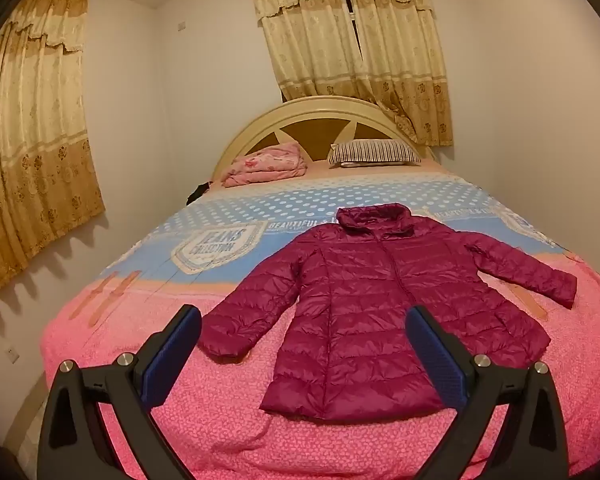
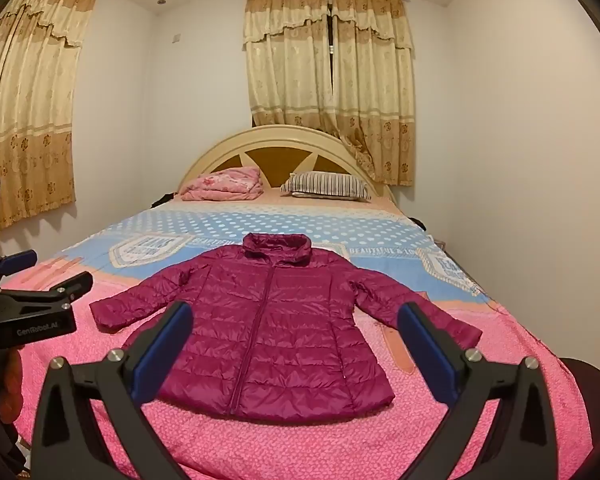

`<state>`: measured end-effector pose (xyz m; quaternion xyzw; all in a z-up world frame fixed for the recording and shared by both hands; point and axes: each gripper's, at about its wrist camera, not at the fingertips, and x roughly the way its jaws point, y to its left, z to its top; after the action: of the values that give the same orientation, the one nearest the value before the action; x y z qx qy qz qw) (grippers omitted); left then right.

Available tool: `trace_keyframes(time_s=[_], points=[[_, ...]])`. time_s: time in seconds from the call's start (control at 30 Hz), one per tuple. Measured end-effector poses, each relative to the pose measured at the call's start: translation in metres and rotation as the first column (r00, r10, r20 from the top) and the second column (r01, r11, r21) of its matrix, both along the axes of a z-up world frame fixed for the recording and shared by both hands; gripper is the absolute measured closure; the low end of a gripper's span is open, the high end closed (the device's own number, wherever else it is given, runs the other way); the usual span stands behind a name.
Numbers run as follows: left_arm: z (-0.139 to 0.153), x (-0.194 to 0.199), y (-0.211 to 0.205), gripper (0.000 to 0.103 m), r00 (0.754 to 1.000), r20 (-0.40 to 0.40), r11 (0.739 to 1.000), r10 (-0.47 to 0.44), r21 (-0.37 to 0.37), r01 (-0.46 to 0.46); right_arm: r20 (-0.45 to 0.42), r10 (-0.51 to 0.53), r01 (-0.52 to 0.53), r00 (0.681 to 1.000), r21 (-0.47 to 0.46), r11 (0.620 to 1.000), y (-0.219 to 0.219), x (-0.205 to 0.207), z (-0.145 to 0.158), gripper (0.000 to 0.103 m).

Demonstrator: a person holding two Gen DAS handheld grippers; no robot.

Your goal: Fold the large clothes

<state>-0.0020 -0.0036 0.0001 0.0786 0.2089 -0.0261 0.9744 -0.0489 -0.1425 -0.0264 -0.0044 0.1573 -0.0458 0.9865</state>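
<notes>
Right wrist: jacket (image 2: 272, 320) lengthwise, collar toward headboard (image 2: 284, 140).

- Warm, even indoor light filled the room; small recessed ceiling lamps (image 2: 161, 1) glowed above and far ahead of the right gripper (image 2: 296, 354).
- Drawn curtains (image 2: 328, 84) let almost no daylight through.
- Scalloped curtain shadows (image 1: 28, 284) fell on the wall to the left of the left gripper (image 1: 304, 354).
- The jacket (image 1: 364, 300) ahead of the fingers carried a soft sheen, without harsh glare.
- Fisheye distortion bowed the walls and bed, and black vignetting cut every corner.
- Detail was slightly soft, the far end grainier.
</notes>
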Motion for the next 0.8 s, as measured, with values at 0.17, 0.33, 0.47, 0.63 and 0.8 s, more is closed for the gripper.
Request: trace_keyframes(time_s=[0.17, 0.33, 0.47, 0.63, 0.8], points=[[0.0, 0.002, 0.004, 0.001, 1.0, 0.0, 0.999, -0.009, -0.041, 0.009, 0.005, 0.001, -0.001, 1.0, 0.004, 1.0, 0.0, 0.0, -0.001, 0.0], [0.005, 0.0, 0.01, 0.001, 1.0, 0.021, 0.999, -0.003, -0.047, 0.004, -0.003, 0.003, -0.003, 1.0, 0.008, 1.0, 0.0, -0.002, 0.001, 0.0], [0.005, 0.001, 0.012, 0.001, 1.0, 0.028, 0.999, 0.007, -0.048, -0.006, -0.01, 0.001, -0.001, 1.0, 0.007, 1.0, 0.003, -0.002, 0.001, 0.0], [0.006, 0.002, 0.013, 0.001, 0.999, 0.029, 0.999, 0.015, -0.046, -0.014, -0.019, 0.002, -0.001, 1.0, 0.015, 1.0, 0.001, 0.004, -0.005, 0.0], [0.004, 0.003, 0.014, 0.001, 0.999, 0.029, 0.999, 0.017, -0.048, -0.016, -0.027, 0.005, -0.005, 1.0, 0.014, 1.0, 0.0, 0.005, -0.008, 0.0]])
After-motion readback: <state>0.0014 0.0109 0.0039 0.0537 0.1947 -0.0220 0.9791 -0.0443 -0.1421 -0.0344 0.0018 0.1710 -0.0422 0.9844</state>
